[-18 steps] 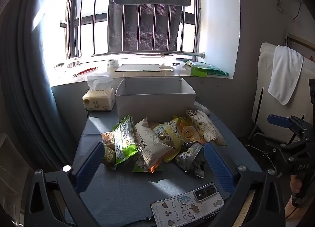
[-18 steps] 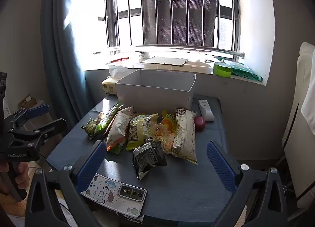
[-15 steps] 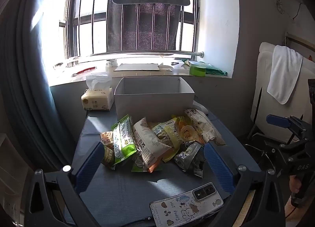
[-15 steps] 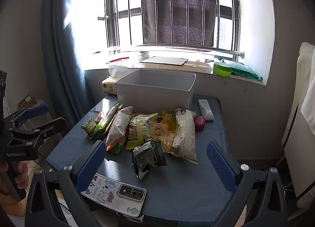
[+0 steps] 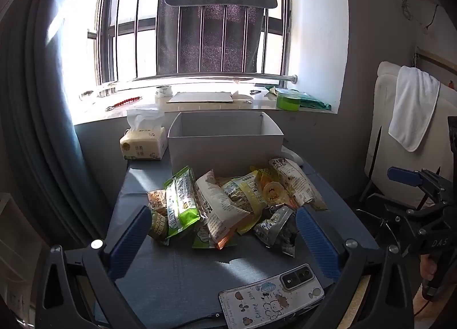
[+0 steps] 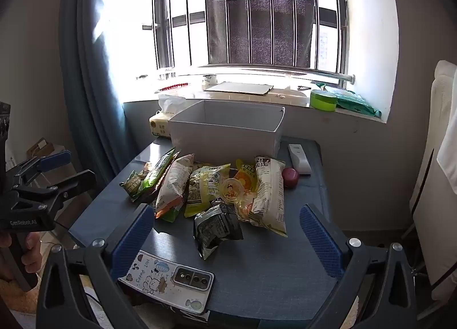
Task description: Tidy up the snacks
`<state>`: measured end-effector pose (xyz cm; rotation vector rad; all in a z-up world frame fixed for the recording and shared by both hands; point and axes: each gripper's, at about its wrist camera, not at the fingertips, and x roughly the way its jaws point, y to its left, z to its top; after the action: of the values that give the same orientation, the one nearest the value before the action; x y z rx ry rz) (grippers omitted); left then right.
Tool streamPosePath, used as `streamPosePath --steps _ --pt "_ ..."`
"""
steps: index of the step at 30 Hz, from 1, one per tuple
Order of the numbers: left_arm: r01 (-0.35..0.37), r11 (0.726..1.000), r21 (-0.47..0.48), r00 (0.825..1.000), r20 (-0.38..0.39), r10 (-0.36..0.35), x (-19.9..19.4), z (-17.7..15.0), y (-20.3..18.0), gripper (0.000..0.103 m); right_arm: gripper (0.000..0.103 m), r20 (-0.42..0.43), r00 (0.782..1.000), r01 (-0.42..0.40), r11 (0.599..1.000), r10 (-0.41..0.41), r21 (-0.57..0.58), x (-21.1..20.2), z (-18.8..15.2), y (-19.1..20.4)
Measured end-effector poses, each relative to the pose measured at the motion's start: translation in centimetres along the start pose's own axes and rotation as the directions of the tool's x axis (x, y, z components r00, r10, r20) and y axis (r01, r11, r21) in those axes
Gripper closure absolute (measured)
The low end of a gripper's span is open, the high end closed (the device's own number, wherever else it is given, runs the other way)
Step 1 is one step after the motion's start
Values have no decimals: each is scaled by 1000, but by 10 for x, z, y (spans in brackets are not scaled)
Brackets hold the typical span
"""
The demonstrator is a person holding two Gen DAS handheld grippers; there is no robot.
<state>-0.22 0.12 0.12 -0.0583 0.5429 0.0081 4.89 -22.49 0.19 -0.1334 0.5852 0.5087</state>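
Note:
Several snack bags lie in a pile [image 5: 225, 203] on the blue table [image 5: 177, 269], in front of an open grey box [image 5: 225, 146]. The pile holds a green bag [image 5: 182, 203], a white-orange bag [image 6: 172, 186], a yellow bag [image 6: 207, 186], a long white bag [image 6: 270, 192] and a dark foil bag [image 6: 217, 223]. My left gripper [image 5: 225, 240] is open and empty above the table's near edge, short of the pile. My right gripper [image 6: 227, 240] is open and empty, framing the foil bag from the near side. The box [image 6: 225, 132] looks empty.
A phone in a cartoon case [image 5: 271, 297] lies at the table's near edge. A tissue pack [image 5: 144, 143] stands left of the box. A white remote [image 6: 298, 157] and a small red object [image 6: 290, 176] lie to the right. A windowsill with clutter runs behind.
The left wrist view has shifted slightly, with the pile sitting a bit lower and closer. Both grippers stay open and nothing on the table has moved.

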Motion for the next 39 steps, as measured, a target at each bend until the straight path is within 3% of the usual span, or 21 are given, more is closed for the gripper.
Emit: streamPosePath --steps 39 --pt "0 1000 9 1000 -1 0 -5 4 -3 0 0 1 1000 5 1000 -5 -8 -5 1 0"
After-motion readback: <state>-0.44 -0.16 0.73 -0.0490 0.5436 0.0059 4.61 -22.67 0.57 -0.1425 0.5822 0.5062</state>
